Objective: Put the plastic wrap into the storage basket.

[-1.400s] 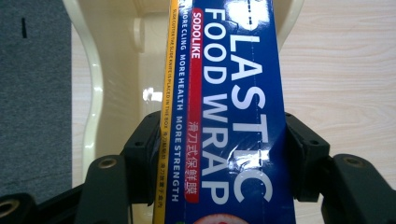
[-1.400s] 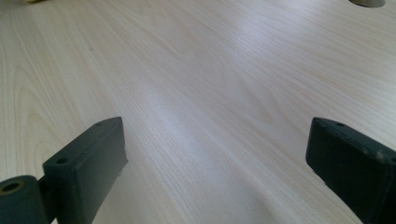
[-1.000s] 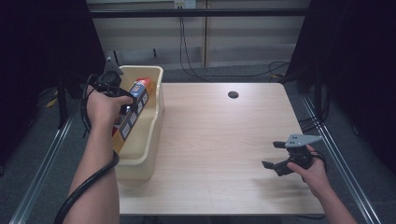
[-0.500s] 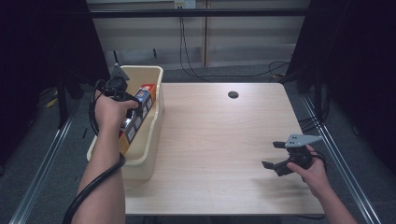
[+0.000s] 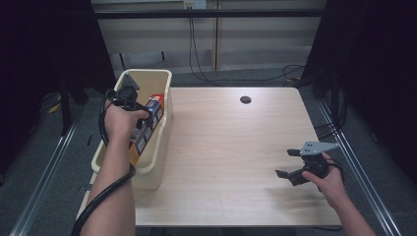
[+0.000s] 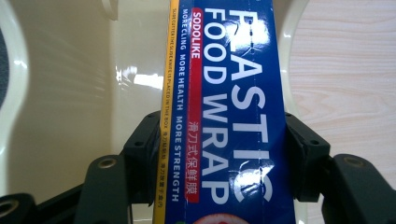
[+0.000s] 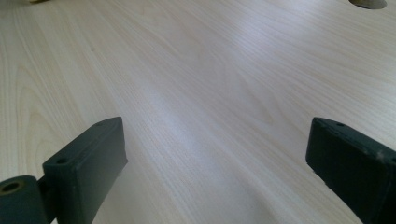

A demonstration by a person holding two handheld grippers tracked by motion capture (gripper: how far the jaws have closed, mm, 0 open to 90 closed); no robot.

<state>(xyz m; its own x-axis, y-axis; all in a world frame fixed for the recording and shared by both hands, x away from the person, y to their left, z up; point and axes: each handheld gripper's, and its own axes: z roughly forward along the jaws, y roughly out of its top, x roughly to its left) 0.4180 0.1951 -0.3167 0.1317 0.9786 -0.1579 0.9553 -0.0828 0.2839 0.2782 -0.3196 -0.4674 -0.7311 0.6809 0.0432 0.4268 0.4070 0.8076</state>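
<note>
The plastic wrap box is sitting clamped between the jaws of the left gripper, which are pressing on its two long side faces; in the high view the box is lying lengthwise inside the cream bin at the left of the frame, its far end tilted up near the bin's right wall. It is probably handling as a light, stiff cardboard carton with a glossy, slightly slippery skin, likely to dent under hard pressure, so gripping across the narrow width near its middle looks sensible. The rest of the bin is looking bare along the pale inner wall. At the lower right of the high view, the right gripper is hovering over the wooden table, its jaws standing wide apart and holding nothing.
</note>
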